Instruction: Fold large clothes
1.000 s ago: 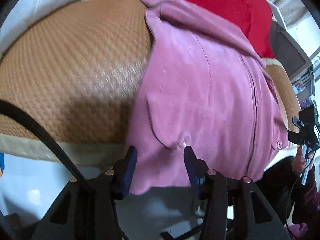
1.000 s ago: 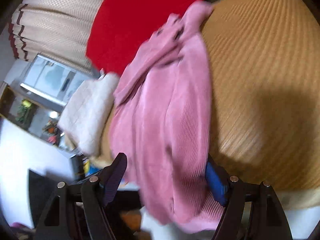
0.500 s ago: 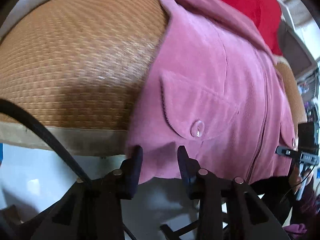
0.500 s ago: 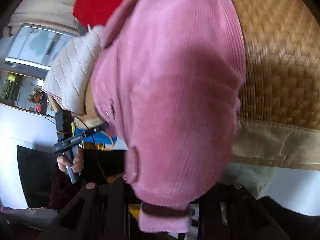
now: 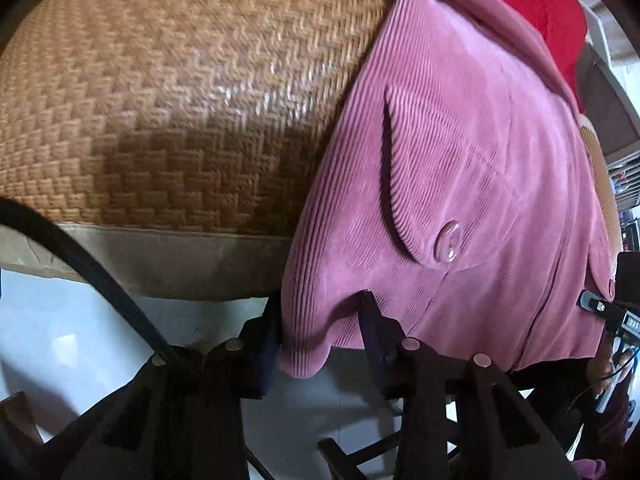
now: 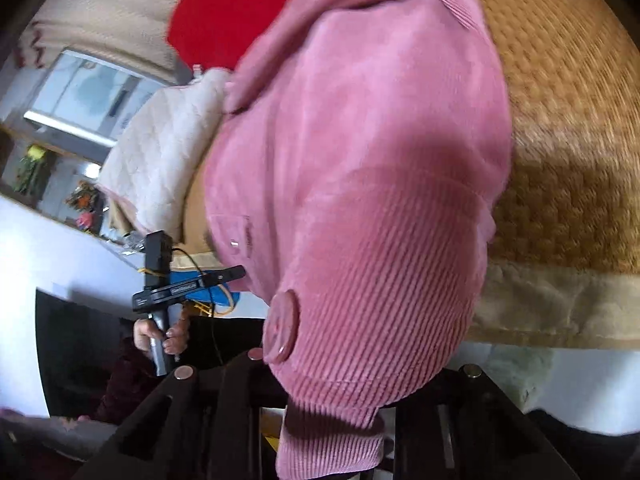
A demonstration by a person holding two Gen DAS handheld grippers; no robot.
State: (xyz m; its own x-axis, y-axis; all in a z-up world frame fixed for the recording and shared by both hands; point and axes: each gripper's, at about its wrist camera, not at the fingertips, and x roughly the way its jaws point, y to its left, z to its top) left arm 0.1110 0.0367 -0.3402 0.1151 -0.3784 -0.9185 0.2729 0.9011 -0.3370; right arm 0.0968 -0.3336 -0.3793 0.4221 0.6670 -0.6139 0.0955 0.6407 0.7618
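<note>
1. The left gripper is sitting lower and nearer the pink corduroy jacket than a second ago; its jaws, then standing apart just short of the hem, are now pinching the hanging bottom corner of the cloth between them.
2. The right gripper, wide apart a second ago with the cloth loose between its jaws, is now clamping the jacket's other bottom corner, and the cloth is filling most of its view.
3. The jacket is lying on the woven mat, its hem hanging over the mat's near edge, a red cloth behind it.
4. The pocket button is showing larger in the left view than before.
5. The right gripper's fingertips are being hidden by the draped corner, so the pads' contact is hard to make out.
6. The person's hand on the other gripper's handle is partly cut off, and the mat in the right view is blurring.
</note>
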